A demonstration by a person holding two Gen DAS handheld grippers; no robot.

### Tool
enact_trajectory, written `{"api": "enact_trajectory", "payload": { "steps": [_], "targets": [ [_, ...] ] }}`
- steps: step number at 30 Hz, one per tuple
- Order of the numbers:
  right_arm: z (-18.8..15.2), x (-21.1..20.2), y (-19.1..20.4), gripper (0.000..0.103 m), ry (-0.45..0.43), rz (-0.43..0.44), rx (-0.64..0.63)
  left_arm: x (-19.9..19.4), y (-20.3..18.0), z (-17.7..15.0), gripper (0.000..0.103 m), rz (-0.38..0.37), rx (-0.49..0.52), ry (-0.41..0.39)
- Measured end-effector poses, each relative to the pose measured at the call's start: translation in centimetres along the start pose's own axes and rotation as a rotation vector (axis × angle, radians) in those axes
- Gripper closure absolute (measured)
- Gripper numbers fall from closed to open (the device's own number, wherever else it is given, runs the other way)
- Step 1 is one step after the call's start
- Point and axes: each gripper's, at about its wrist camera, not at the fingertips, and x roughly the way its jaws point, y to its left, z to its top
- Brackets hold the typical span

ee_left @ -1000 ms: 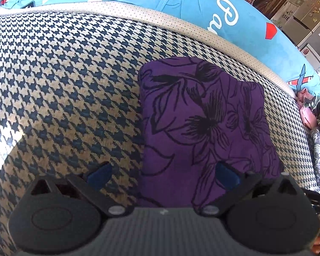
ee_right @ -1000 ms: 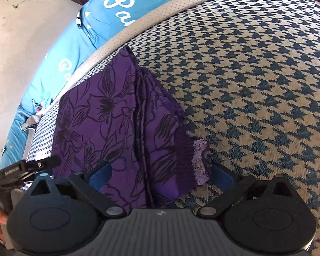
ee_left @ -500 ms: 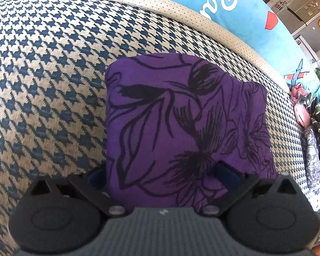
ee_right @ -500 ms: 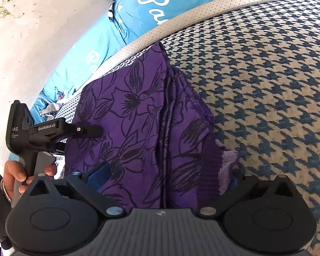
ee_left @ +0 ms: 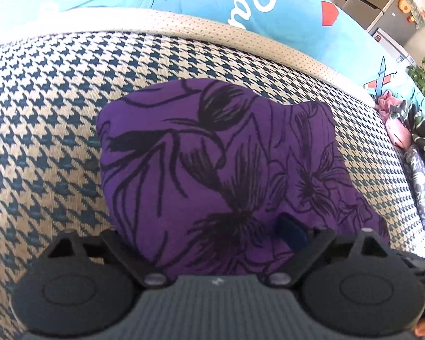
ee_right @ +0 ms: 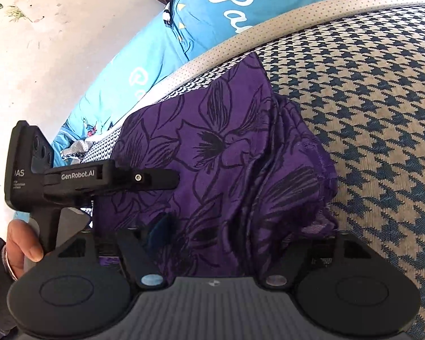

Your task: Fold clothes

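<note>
A purple garment [ee_left: 212, 155] with black flower print lies folded on the houndstooth cushion [ee_left: 42, 141]. My left gripper [ee_left: 206, 231] straddles its near edge and its jaws are closing; the right blue pad [ee_left: 290, 229] rests on the cloth, and the left pad is hidden under it. In the right wrist view the same garment [ee_right: 226, 147] shows its stacked folds. My right gripper [ee_right: 240, 231] is closing around the near end of the bundle. Its left pad [ee_right: 161, 226] touches the fabric, while cloth covers the other finger. The left tool's black body [ee_right: 79, 177] reaches in from the left, held by a hand [ee_right: 19, 243].
Blue bedding with white lettering [ee_left: 255, 2] runs behind the cushion's dotted white border [ee_left: 184, 25]. A heap of other clothes [ee_left: 410, 130] lies at the far right, with a fridge [ee_left: 382, 0] beyond. A pale floor [ee_right: 42, 42] shows past the bedding.
Both grippers moved forward and lower onto the garment's near edge. Both pairs of jaws have narrowed, the right more. The left tool came into the right wrist view.
</note>
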Motion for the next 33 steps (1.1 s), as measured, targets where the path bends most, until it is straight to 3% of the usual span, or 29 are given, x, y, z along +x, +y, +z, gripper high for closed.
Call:
{"api": "enact_trajectory", "payload": {
  "steps": [2, 7, 13, 24, 33],
  "targets": [
    [0.2, -0.2, -0.2, 0.059, -0.004, -0.010, 0.013, -0.3, -0.7, -0.2, 0.028, 0.012, 0.015, -0.024],
    [0.1, -1.1, 1.1, 0.073, -0.044, -0.046, -0.072, -1.8, -2.0, -0.8, 0.044, 0.053, 0.056, -0.091],
    [0.2, -2.4, 3.0, 0.077, -0.128, -0.103, -0.200, -4.2, -2.7, -1.2, 0.056, 0.080, 0.092, -0.192],
    [0.1, -5.4, 4.8, 0.078, -0.298, -0.185, -0.320, -7.3, -5.0, -1.6, 0.056, 0.102, 0.120, -0.338],
    [-0.3, -4.9, 5.7, 0.078, -0.308, -0.253, -0.389, -7.7, -6.4, -4.6, 0.056, 0.180, 0.054, -0.380]
  ]
}}
